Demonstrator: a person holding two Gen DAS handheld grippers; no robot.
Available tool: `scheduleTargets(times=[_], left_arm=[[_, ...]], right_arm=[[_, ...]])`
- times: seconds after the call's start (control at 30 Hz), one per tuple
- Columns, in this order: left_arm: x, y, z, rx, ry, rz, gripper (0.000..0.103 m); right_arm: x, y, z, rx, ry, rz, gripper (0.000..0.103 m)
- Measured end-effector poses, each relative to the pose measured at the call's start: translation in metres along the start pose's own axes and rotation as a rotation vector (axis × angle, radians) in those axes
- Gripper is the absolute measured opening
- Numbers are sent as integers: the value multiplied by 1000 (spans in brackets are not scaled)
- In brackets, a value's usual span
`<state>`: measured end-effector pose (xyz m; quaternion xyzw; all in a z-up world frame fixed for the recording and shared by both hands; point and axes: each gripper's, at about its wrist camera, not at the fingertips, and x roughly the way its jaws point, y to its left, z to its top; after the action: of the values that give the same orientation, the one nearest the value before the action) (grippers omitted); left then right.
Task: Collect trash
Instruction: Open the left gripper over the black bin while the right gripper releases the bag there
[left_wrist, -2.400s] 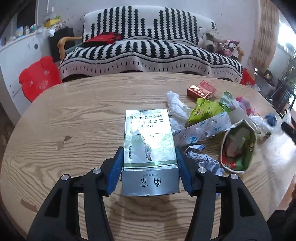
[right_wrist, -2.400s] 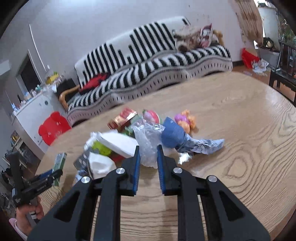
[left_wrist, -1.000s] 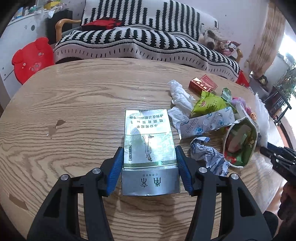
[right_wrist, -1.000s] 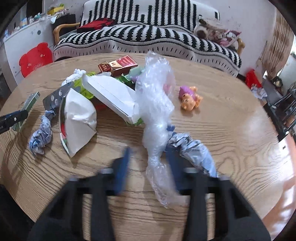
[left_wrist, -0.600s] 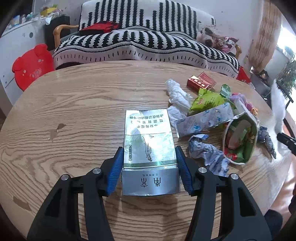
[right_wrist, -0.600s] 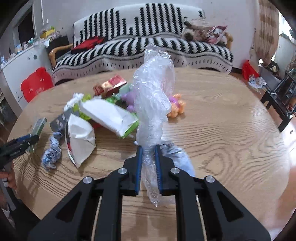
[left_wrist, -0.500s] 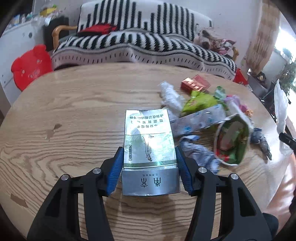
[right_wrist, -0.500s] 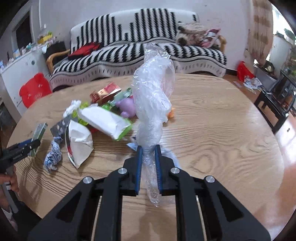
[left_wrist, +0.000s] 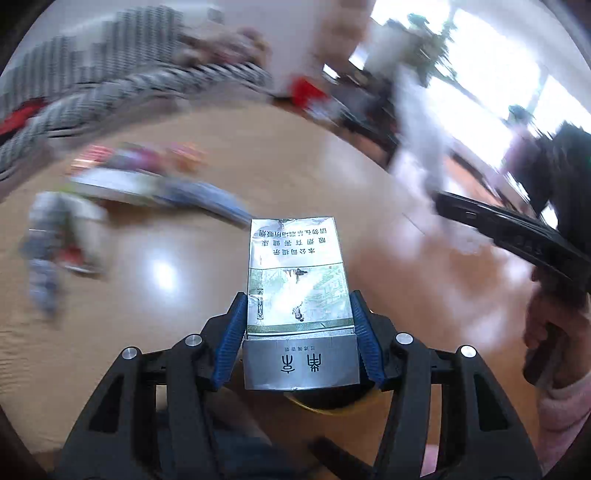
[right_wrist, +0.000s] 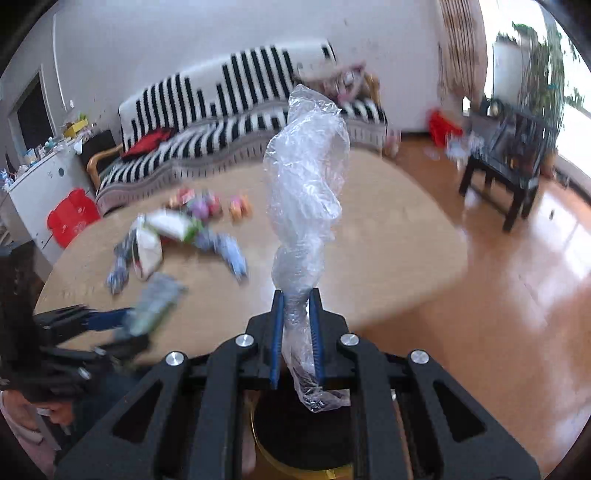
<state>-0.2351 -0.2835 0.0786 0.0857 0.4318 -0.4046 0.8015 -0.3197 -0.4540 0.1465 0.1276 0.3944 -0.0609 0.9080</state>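
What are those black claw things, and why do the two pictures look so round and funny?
They are grippers, squeezing tools a person holds, one in each hand. Each carries a little wide-eyed camera, which bends the picture round. The left gripper pinches a silver and green cigarette box. The right gripper pinches a crumpled clear plastic bag. Behind them a round wooden table holds a blurry pile of wrappers and small toys. A dark bin with a yellow rim sits just under the bag, perhaps for the trash.
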Motion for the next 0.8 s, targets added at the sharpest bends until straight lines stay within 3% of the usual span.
scheduleTargets(times=[0.1, 0.2, 0.27, 0.5, 0.67, 0.7, 0.73, 0.77, 0.8], left_arm=[[59, -44, -21, 89, 136, 19, 55], [126, -54, -41, 74, 313, 15, 55], [164, -61, -50, 127, 390, 62, 55], [232, -55, -61, 174, 532, 106, 55], [240, -48, -75, 175, 563, 108, 55], [236, -49, -73, 170, 540, 98, 57], [230, -49, -70, 161, 524, 86, 72], [220, -49, -67, 142, 495, 68, 97], [206, -53, -66, 130, 459, 50, 97]], right_arm=[[22, -35, -57, 60, 154, 15, 14], [66, -74, -118, 205, 291, 42, 14], [94, -96, -150, 296, 351, 54, 14], [148, -117, -184, 400, 434, 118, 14], [163, -122, -184, 456, 458, 154, 15], [162, -124, -184, 489, 452, 175, 28], [157, -127, -184, 515, 440, 180, 44], [148, -130, -182, 531, 413, 179, 78], [138, -135, -180, 537, 379, 176, 87]])
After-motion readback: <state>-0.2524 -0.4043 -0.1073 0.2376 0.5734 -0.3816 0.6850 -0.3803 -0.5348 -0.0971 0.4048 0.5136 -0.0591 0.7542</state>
